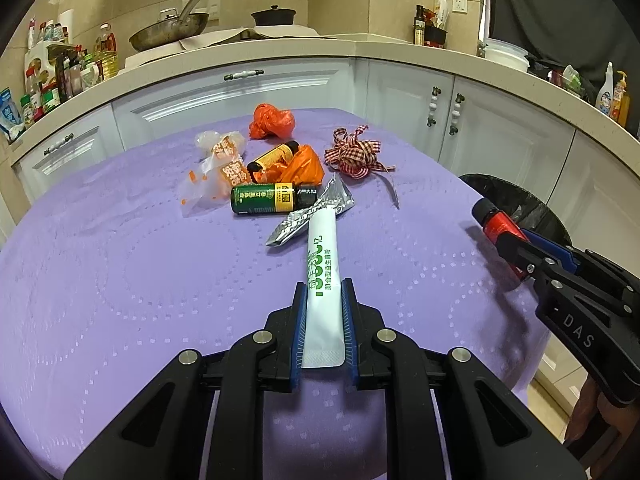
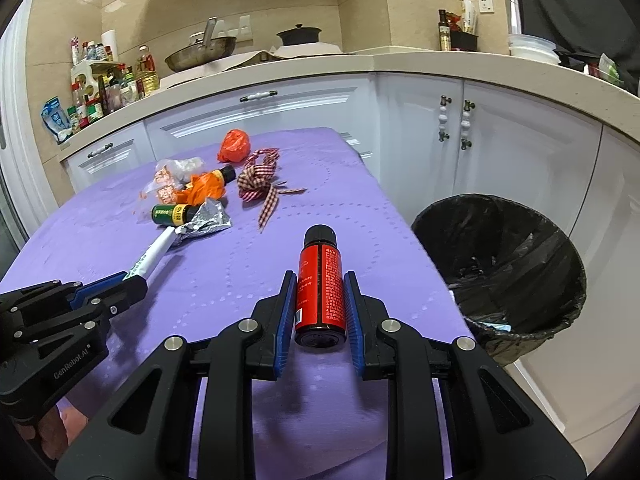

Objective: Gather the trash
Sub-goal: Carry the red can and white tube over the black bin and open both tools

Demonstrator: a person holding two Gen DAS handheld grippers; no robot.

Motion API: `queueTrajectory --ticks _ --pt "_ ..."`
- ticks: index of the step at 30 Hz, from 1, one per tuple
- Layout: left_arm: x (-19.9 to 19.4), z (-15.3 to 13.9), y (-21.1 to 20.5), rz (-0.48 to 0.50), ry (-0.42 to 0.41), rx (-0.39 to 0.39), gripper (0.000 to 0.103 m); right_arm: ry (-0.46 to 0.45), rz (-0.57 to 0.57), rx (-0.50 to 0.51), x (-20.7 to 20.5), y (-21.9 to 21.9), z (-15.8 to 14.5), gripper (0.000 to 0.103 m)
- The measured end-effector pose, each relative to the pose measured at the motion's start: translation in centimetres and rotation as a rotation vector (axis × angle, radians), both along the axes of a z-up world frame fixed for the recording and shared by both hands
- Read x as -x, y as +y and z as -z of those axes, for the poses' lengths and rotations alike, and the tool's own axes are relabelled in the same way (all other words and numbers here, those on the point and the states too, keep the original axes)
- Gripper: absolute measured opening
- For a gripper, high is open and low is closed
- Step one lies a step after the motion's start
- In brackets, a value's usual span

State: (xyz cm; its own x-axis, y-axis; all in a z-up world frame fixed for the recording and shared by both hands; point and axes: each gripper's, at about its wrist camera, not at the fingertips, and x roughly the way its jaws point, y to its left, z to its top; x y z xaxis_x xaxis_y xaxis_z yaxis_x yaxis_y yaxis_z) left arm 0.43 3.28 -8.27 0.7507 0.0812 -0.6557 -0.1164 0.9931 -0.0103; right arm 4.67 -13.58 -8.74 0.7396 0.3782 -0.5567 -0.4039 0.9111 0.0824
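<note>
My left gripper [image 1: 323, 292] is shut on a long white sachet with green print [image 1: 323, 268], held over the purple table; it also shows in the right wrist view [image 2: 150, 258]. My right gripper [image 2: 319, 280] is shut on a red bottle with a black cap [image 2: 319, 280], also seen in the left wrist view [image 1: 496, 222], near the table's right edge. More trash lies at the table's middle: a green bottle [image 1: 264, 199], a silver foil wrapper [image 1: 316, 210], an orange-labelled bottle [image 1: 274, 156], orange plastic bags [image 1: 272, 120], a clear printed bag [image 1: 216, 164] and a checked ribbon [image 1: 354, 154].
A bin lined with a black bag [image 2: 500, 272] stands on the floor right of the purple table [image 2: 280, 240]. White cabinets [image 2: 420, 120] and a counter with a pan [image 2: 200, 54], a pot and bottles run behind.
</note>
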Motion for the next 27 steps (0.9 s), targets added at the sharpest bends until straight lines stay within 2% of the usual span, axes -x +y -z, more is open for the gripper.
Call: queueTrajectory --ticks 12,27 --pt "-2.1 -1.1 -2.2 0.067 -0.020 -0.009 0.018 -0.026 0.097 0.001 -1.4 -3.5 -1.2 0.023" --pt "-7.2 -2.0 -8.5 0.199 -0.047 -0.018 0.018 -0.073 0.255 0.009 -4.0 -10.3 -2.6 0.023"
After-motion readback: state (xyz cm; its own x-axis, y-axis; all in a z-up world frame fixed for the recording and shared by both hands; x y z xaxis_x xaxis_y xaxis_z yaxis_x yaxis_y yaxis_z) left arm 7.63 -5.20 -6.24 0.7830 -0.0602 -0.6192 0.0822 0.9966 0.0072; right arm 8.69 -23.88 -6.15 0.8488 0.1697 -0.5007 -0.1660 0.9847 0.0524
